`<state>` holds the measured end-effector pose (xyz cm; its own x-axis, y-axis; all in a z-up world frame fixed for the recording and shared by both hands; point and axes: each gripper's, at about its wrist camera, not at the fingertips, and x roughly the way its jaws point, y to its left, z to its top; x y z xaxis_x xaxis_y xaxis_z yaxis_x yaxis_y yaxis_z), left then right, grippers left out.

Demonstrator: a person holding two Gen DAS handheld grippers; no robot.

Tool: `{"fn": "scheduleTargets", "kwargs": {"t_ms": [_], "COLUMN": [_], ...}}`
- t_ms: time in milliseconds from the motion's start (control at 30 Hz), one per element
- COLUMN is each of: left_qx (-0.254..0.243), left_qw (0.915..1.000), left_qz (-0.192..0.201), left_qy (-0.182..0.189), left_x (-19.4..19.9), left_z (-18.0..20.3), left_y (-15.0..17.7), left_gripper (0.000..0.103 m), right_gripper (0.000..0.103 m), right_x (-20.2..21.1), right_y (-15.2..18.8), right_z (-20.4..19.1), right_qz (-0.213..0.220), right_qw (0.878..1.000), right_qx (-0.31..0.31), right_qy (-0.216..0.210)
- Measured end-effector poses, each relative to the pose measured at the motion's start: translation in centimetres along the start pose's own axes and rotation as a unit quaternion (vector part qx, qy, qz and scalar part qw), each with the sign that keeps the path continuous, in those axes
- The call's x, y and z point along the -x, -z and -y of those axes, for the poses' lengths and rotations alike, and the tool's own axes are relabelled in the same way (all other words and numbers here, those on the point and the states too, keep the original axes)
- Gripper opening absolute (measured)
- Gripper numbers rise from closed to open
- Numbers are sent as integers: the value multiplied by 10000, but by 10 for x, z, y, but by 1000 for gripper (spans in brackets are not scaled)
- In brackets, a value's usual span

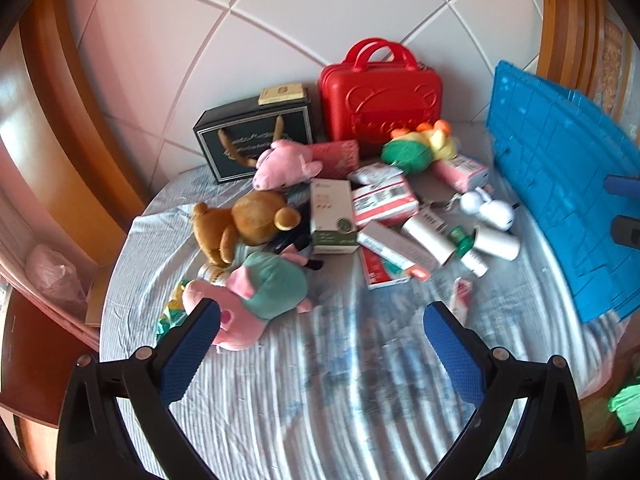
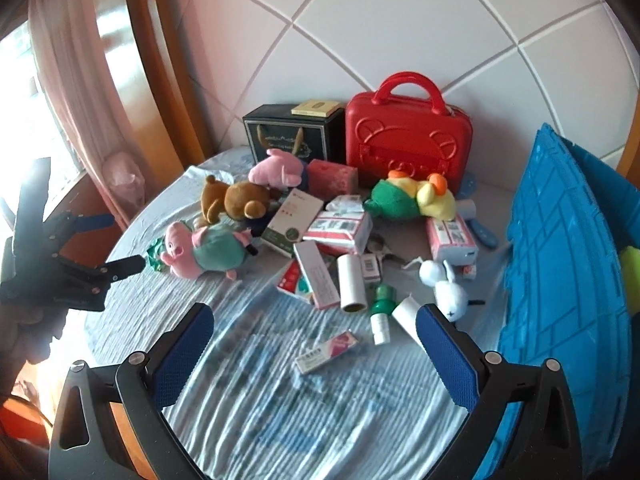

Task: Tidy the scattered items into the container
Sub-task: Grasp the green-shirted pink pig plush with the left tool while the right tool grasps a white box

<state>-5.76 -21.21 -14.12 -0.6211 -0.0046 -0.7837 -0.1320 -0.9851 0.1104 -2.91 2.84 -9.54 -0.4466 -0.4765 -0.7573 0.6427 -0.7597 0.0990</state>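
Observation:
Scattered items lie on a striped bedsheet: a pink pig plush in a teal top (image 1: 256,300) (image 2: 204,250), a brown bear plush (image 1: 240,228) (image 2: 234,200), a green and yellow plush (image 1: 420,148) (image 2: 412,196), several boxes (image 1: 384,204) (image 2: 340,228), white tubes (image 1: 496,242) (image 2: 352,280) and a small pink box (image 2: 326,350). The blue crate (image 1: 560,200) (image 2: 560,280) stands at the right. My left gripper (image 1: 322,316) is open and empty, near the pig. My right gripper (image 2: 316,320) is open and empty above the small pink box. The left gripper also shows in the right wrist view (image 2: 116,240).
A red case (image 1: 380,108) (image 2: 408,144) and a black gift box (image 1: 256,140) (image 2: 292,132) stand at the back against the white padded headboard. A wooden bed frame (image 1: 80,160) runs along the left. A white rabbit toy (image 2: 444,284) lies near the crate.

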Motion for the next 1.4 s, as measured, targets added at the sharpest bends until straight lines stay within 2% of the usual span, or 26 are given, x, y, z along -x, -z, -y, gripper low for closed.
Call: {"fn": "scheduleTargets", "kwargs": {"t_ms": [467,667,800,1000,1167,1300,1367,1400], "left_qx": [-786,-1441,-1799,-2080,-2272,-2045,-1942,-1894], "left_qw": [9959,9869,9804,9733,9679,9740,9765,9776], "left_qz": [-51,-57,-105,-355,-371,-355,-367,-377], "left_qy": [-439,-727,-793,-900,-1010,-908,-861,-835], "left_x": [-118,-169,-198,-241,-257,-261,-262,-262], "left_z": [-47,-49,-49,-51,-48,-54,-57,-58], "left_y": [33,42,46,52,58,56,56,55], "left_gripper": [103,103,103,103,103,103,103,103], "right_gripper": [103,103,103,103,102,101,96,88], "right_x": [-141,-200,-227,-263,-303,-326,-333,-337], "right_y": [18,24,25,23,16,10,6,4], "right_z": [-39,-36,-34,-28,-20,-11,-11,-11], "right_qz": [-544,-886,-1032,-1113,-1207,-1231,-1269,-1303], "right_qw": [9978,9951,9935,9921,9891,9888,9883,9880], "right_qx": [370,420,456,516,734,701,744,735], "right_qy": [41,117,175,250,416,468,412,374]}}
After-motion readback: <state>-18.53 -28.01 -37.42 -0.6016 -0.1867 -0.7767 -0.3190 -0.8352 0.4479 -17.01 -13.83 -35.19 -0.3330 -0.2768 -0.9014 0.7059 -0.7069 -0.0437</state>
